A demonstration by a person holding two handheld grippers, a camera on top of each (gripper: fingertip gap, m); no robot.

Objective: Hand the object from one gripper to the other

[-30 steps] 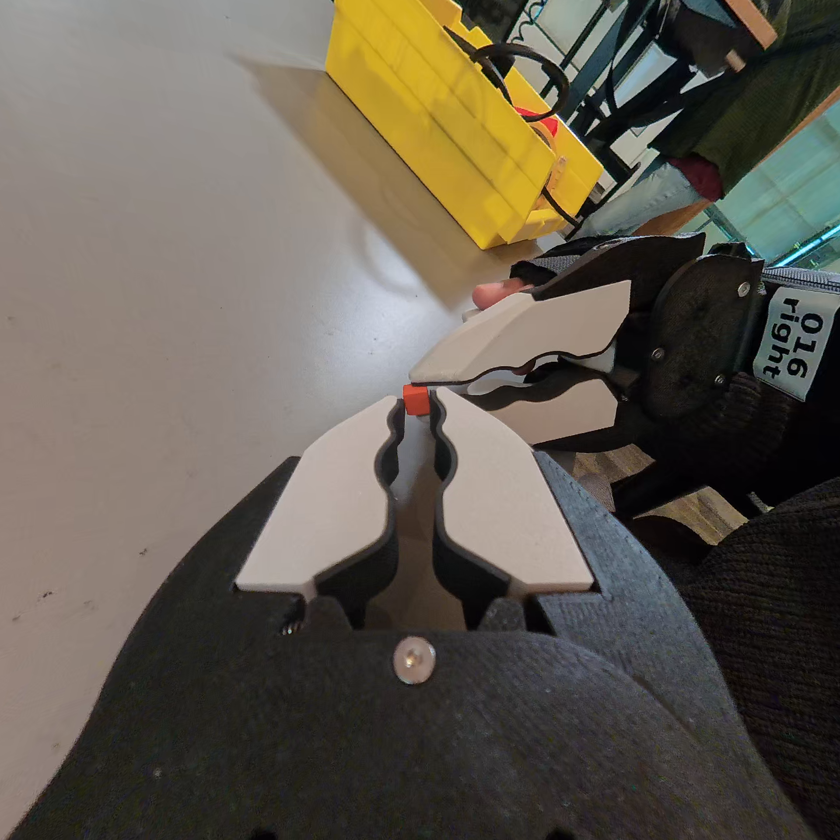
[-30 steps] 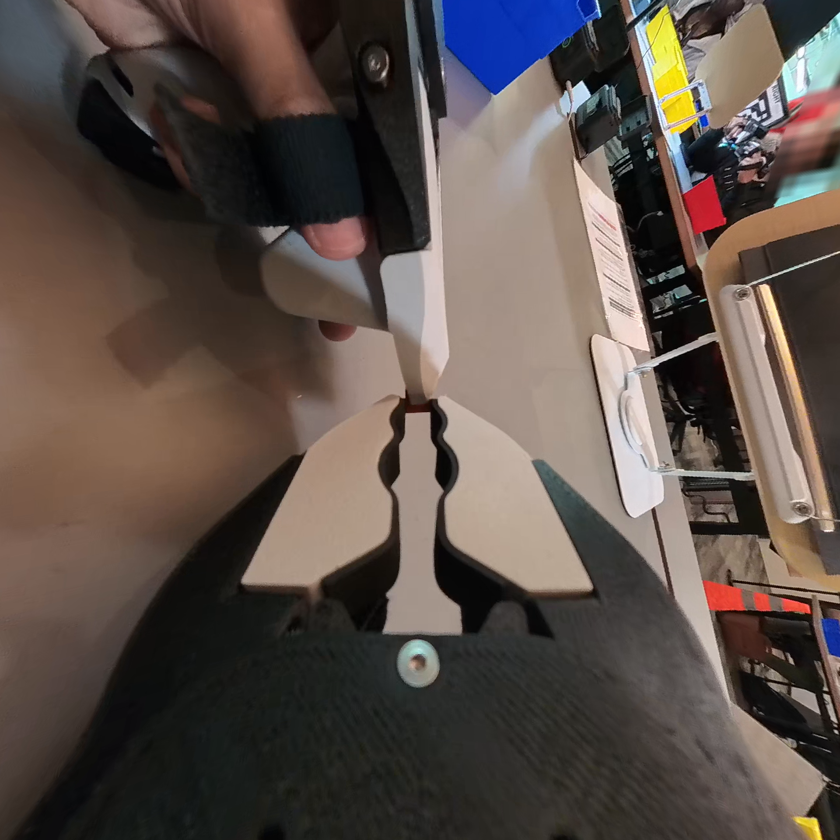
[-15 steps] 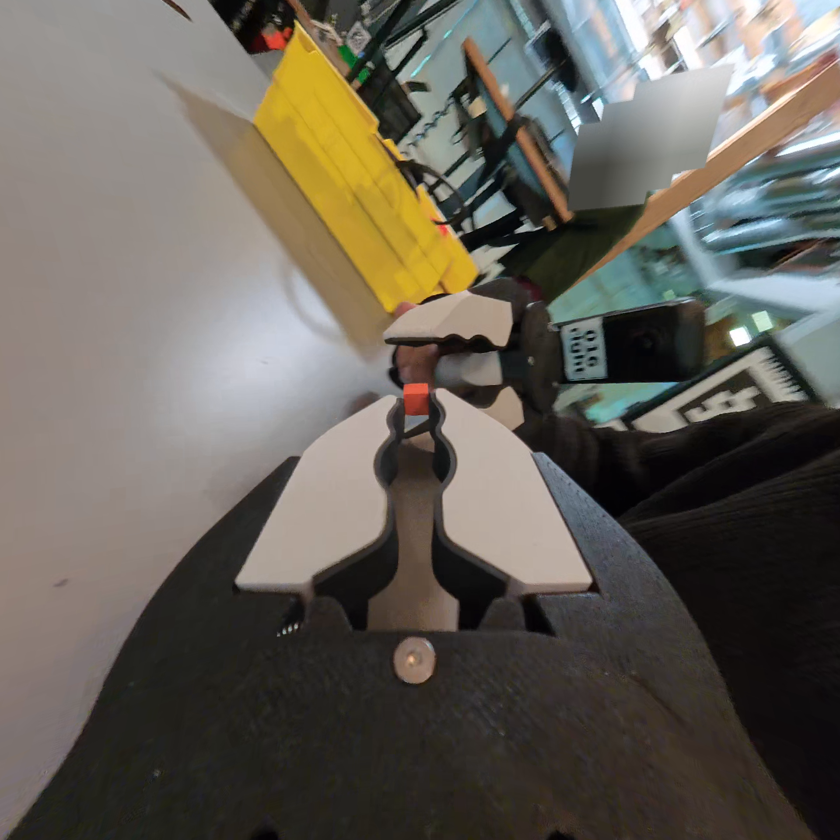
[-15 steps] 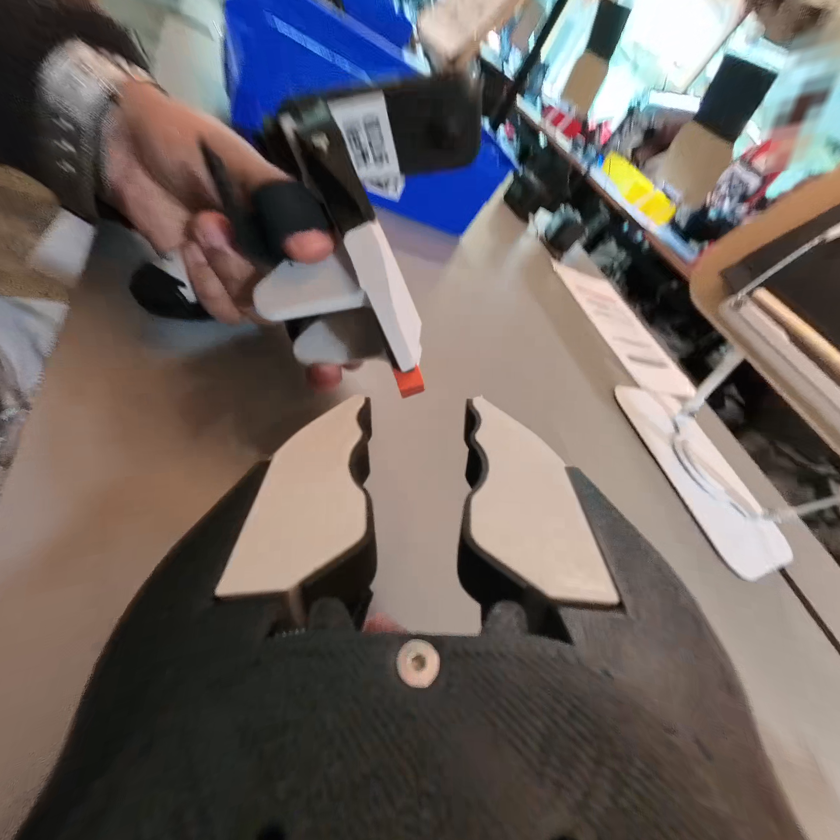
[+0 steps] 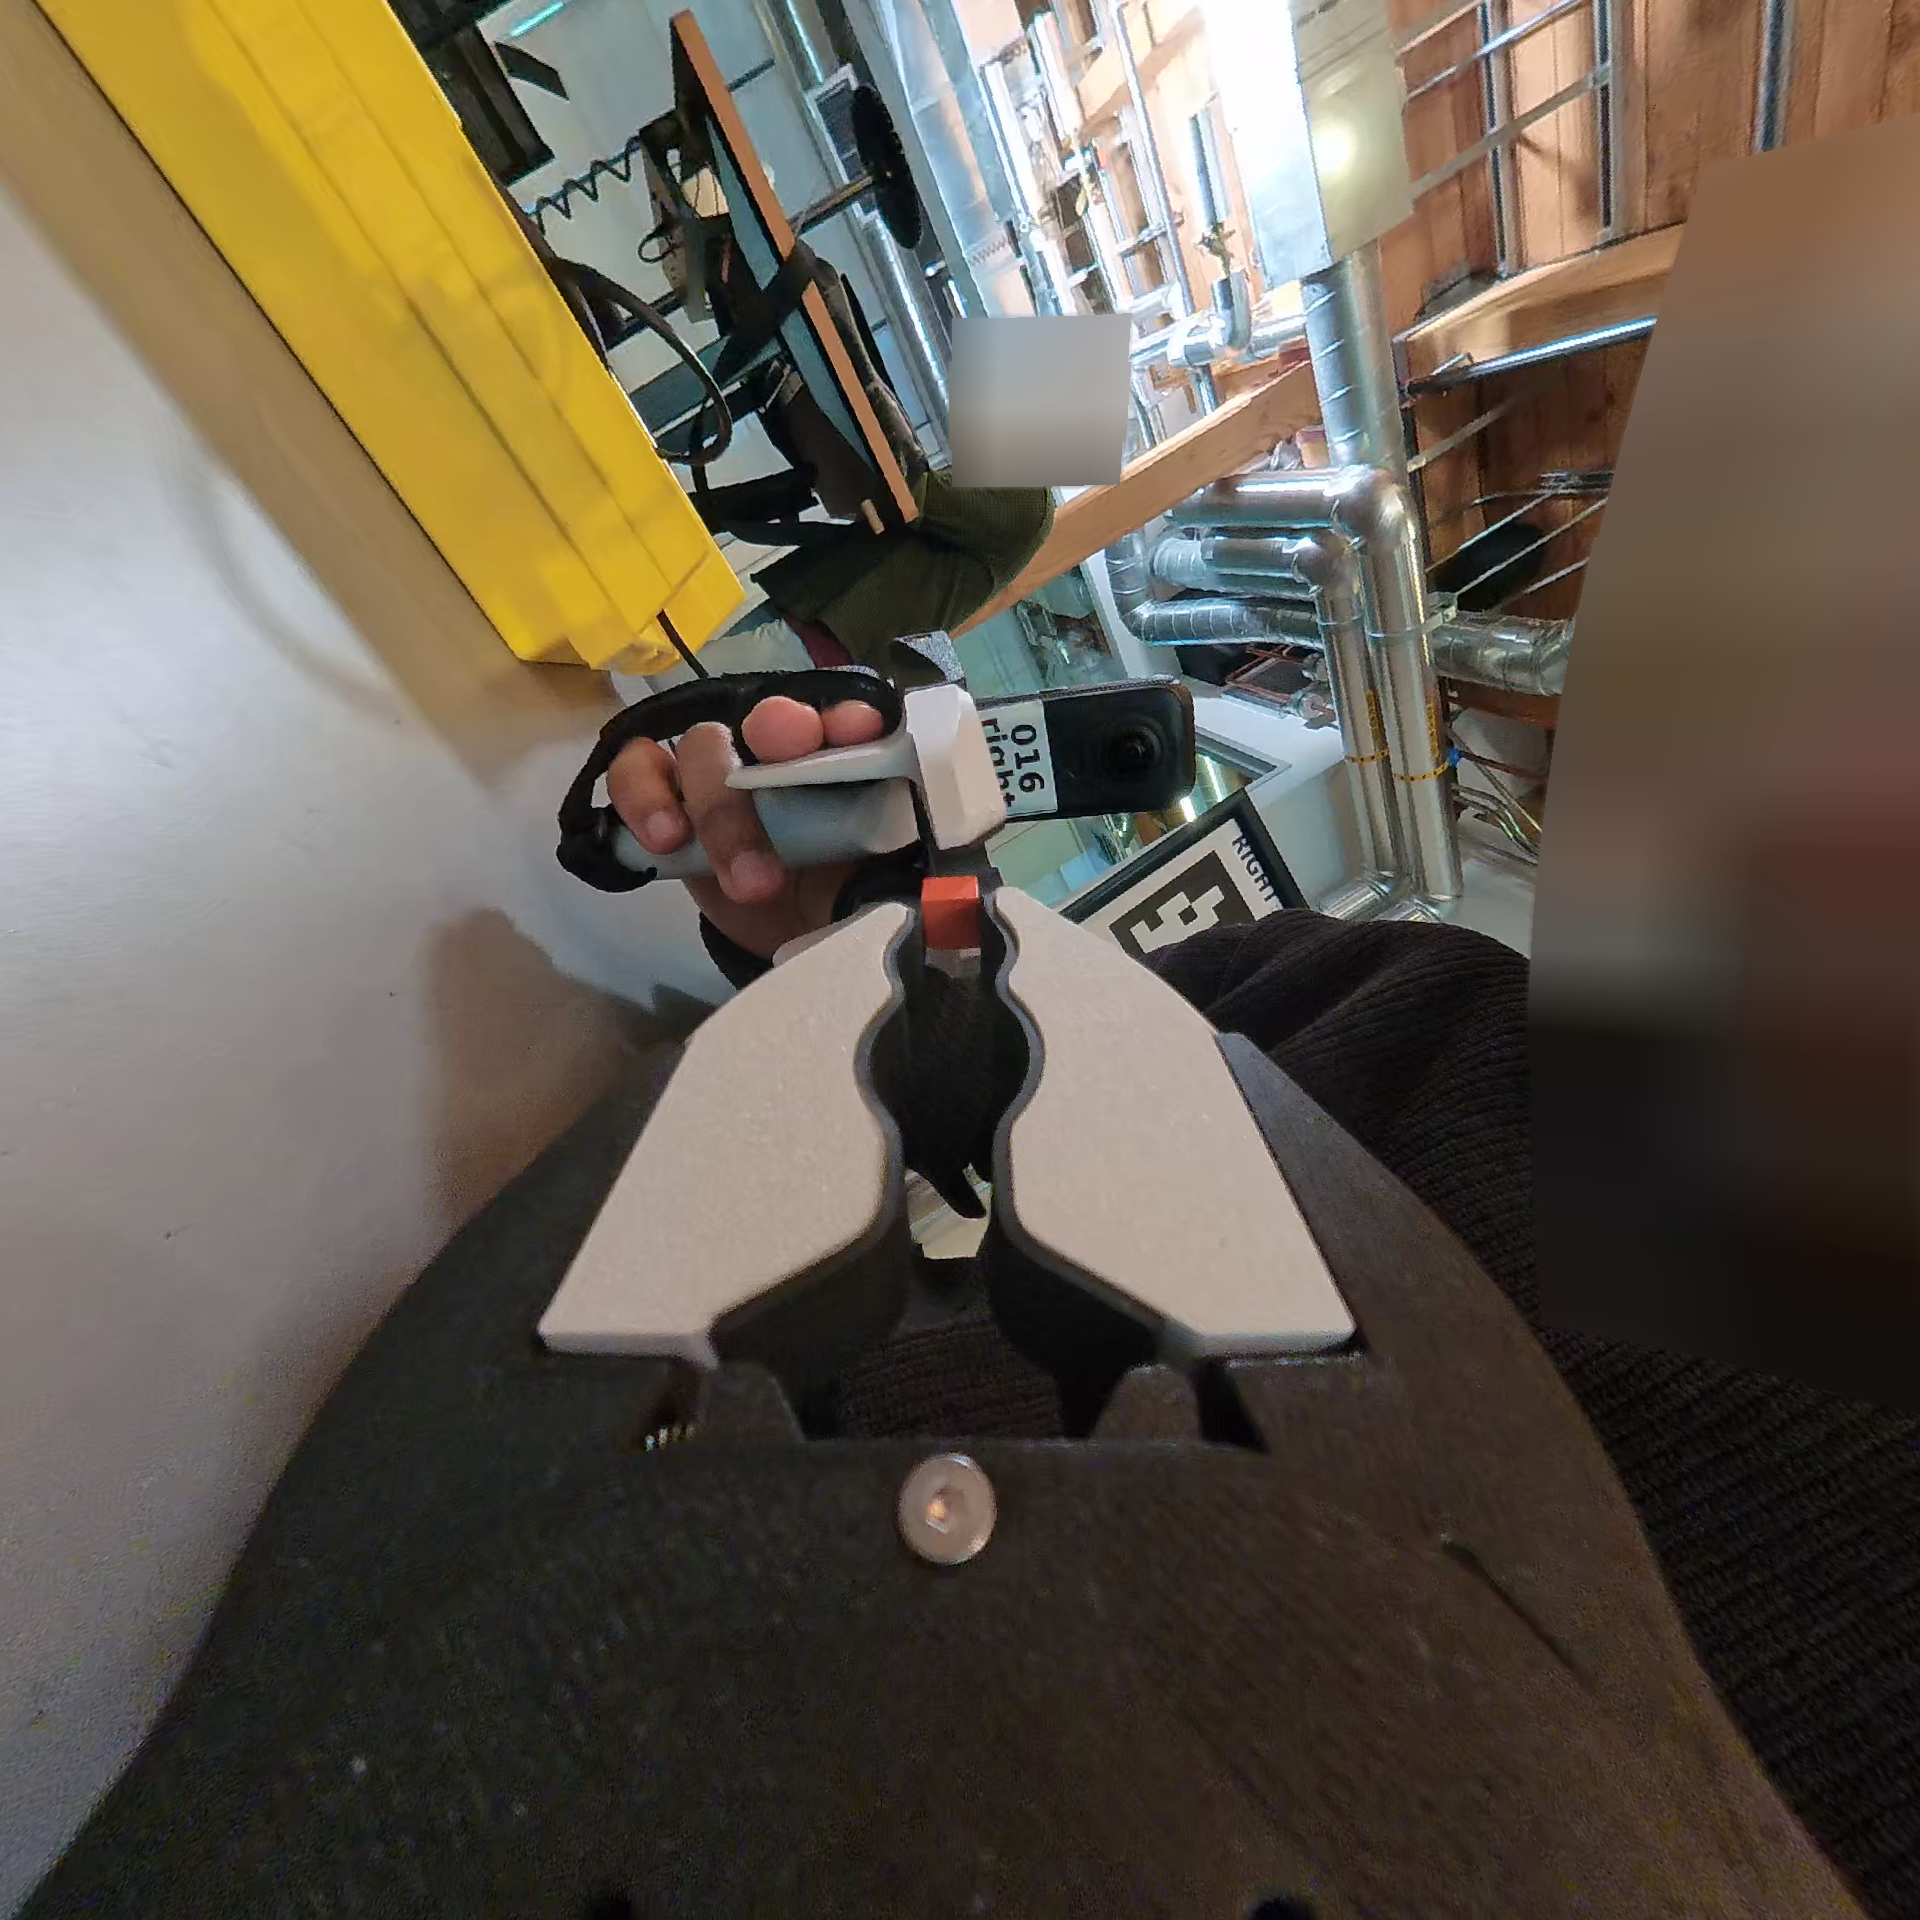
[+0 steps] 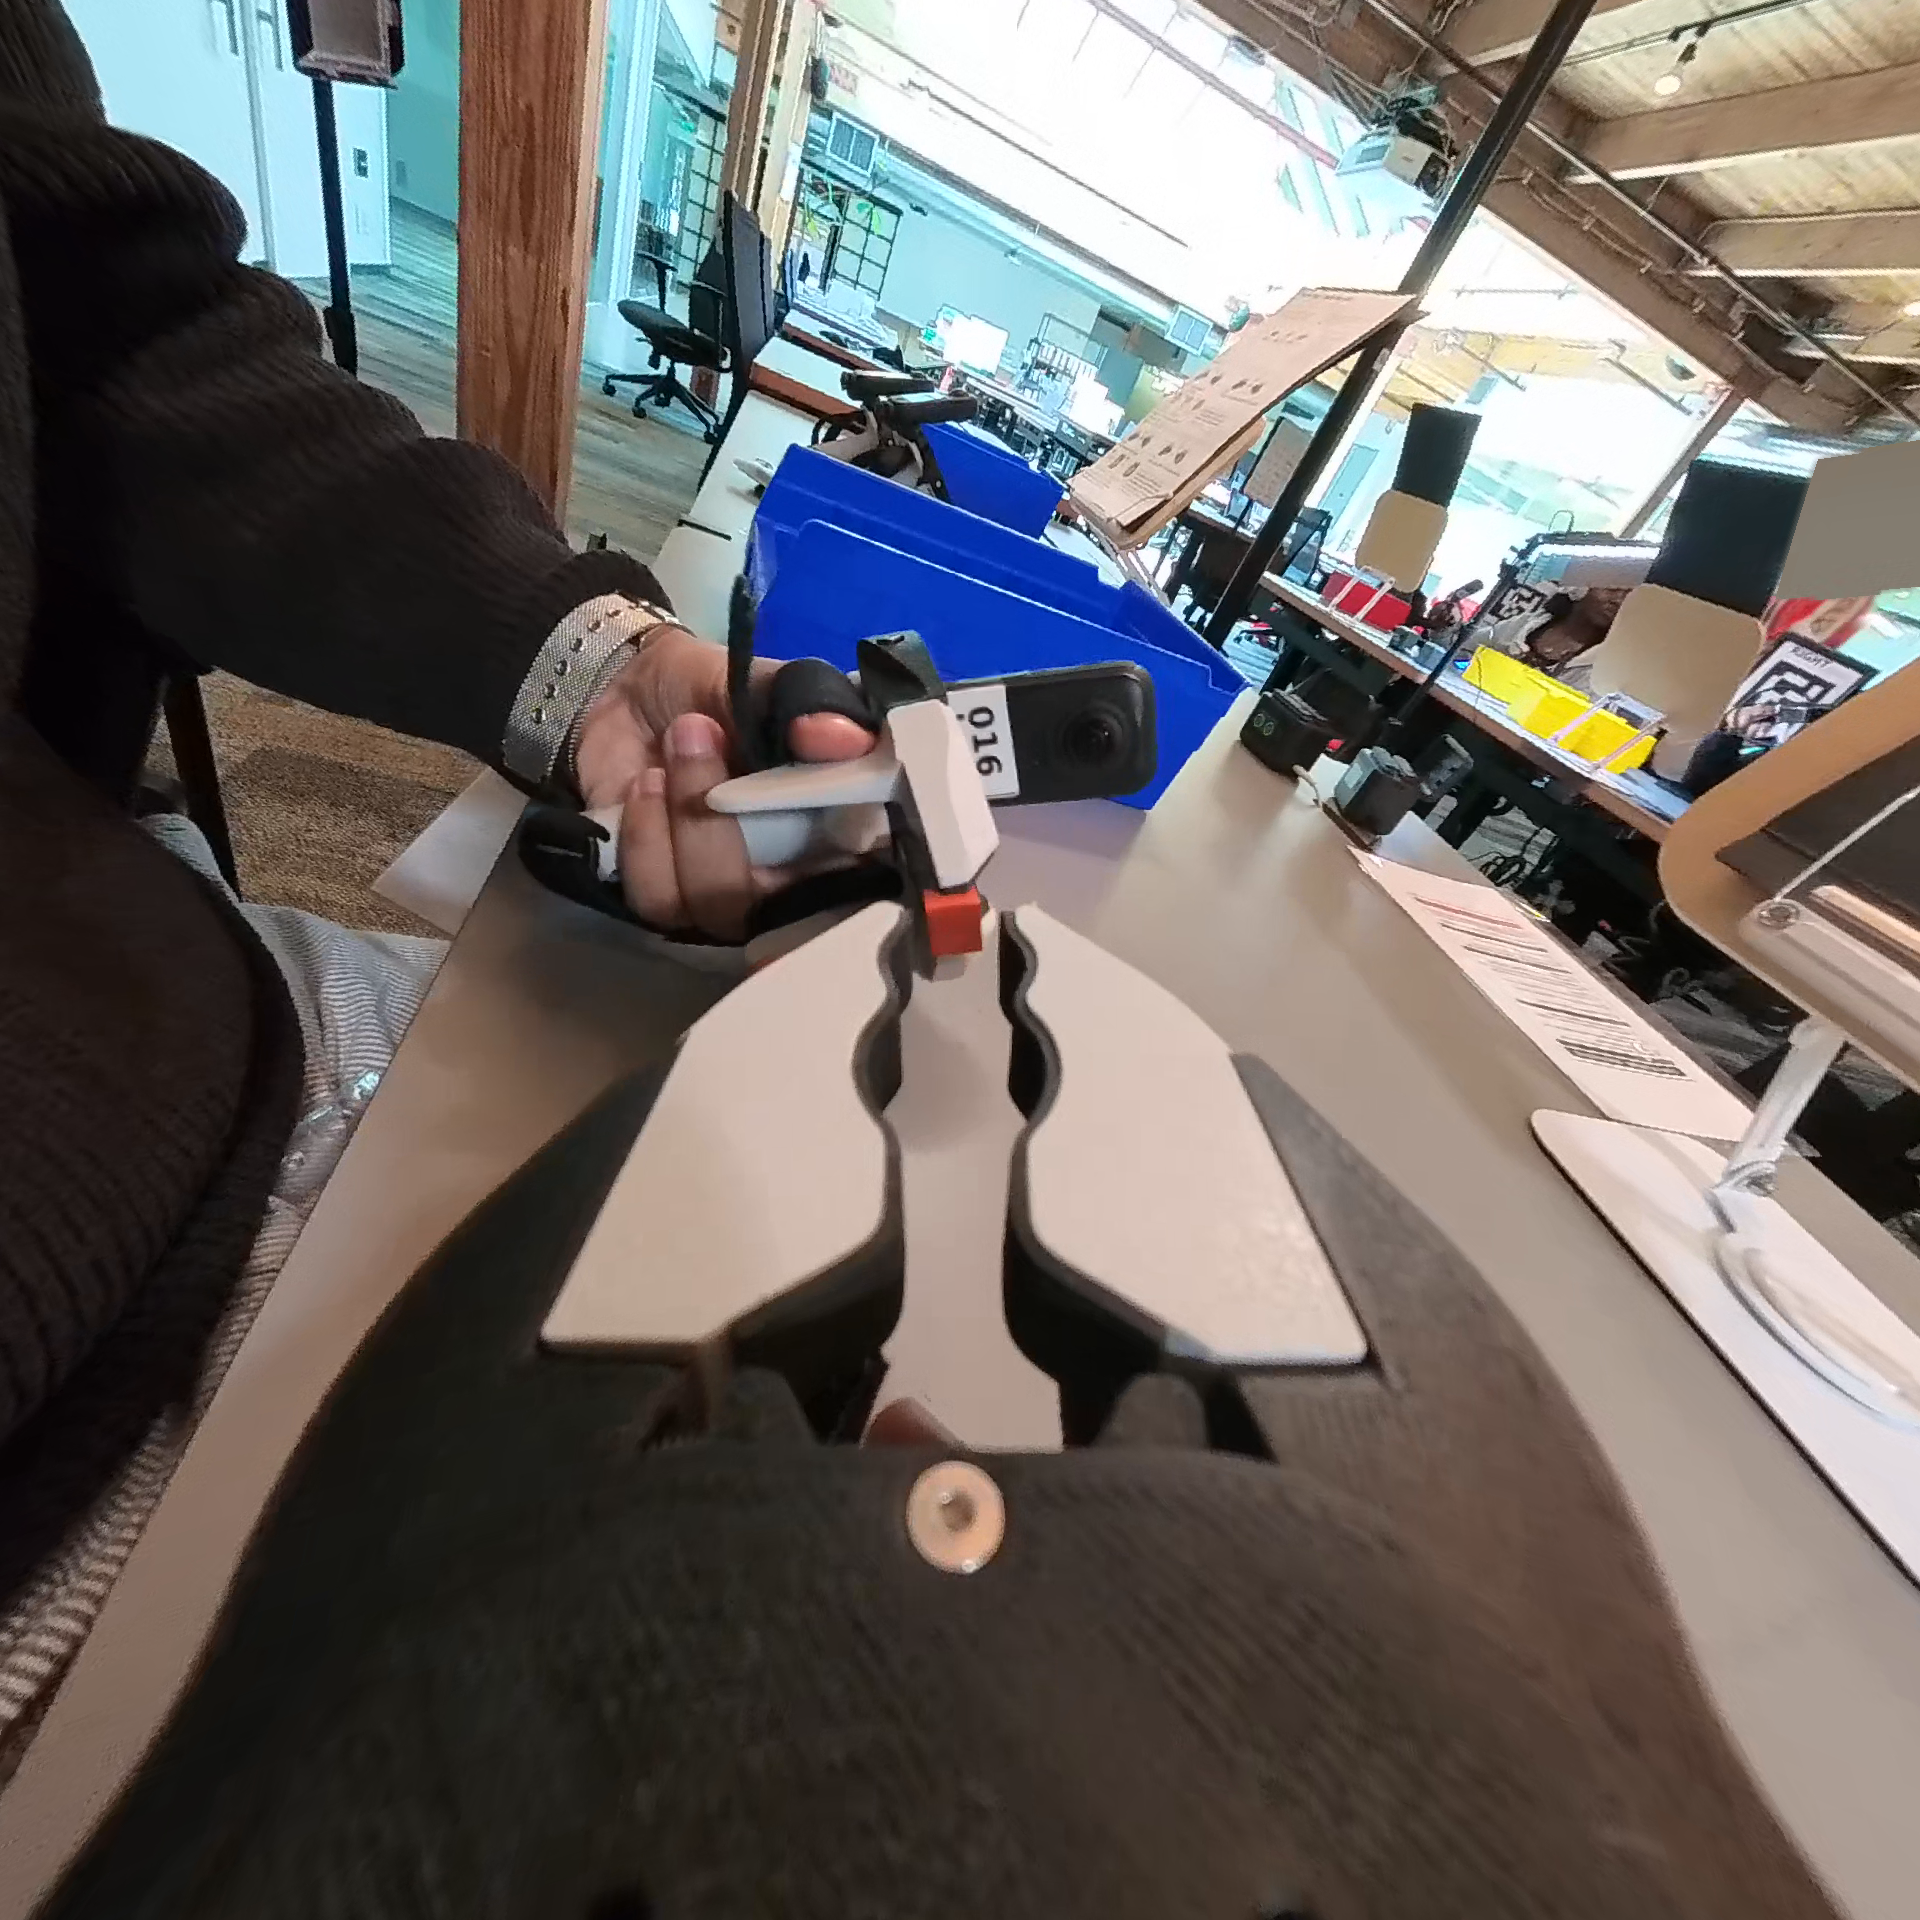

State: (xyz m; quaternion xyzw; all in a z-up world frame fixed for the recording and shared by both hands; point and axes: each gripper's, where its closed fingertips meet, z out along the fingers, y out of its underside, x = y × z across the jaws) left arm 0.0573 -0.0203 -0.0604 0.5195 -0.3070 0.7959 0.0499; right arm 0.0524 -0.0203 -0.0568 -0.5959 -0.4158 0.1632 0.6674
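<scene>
two hand-held grippers meet tip to tip above a pale grey table [image 6: 1195, 935], crossed at a right angle to each other. the left gripper [image 5: 954, 920] is clenched on a small orange cube [image 5: 953, 906], which sits right at its fingertips, off the table. the right gripper [image 6: 956, 930] has its jaws parted a little, one on each side of the cube, with a sliver of gap showing on the right side, so it does not visibly grip it. in the right wrist view, a blue bin [image 6: 935, 613] stands on the table behind the left hand [image 6: 675, 790], which wears a metal watch band [image 6: 571, 665] below a dark knit sleeve [image 6: 260, 499]. a printed sheet of paper [image 6: 1538, 987] and a white stand base [image 6: 1683, 1195] lie off to the right, well apart from the grippers. nothing lies between the two tools. only the left wrist view, which is rolled so the table runs up its left edge, shows a yellow bin [image 5: 416, 312] and the right hand [image 5: 717, 800] wrapped around its handle, with silver pipes behind. in that view the right gripper is seen edge-on, so its opening cannot be judged there. half a second ago the right jaws were spread much wider and the cube hung ahead of their tips; now they have narrowed and the cube lies between them. the left gripper has kept its hold throughout.
</scene>
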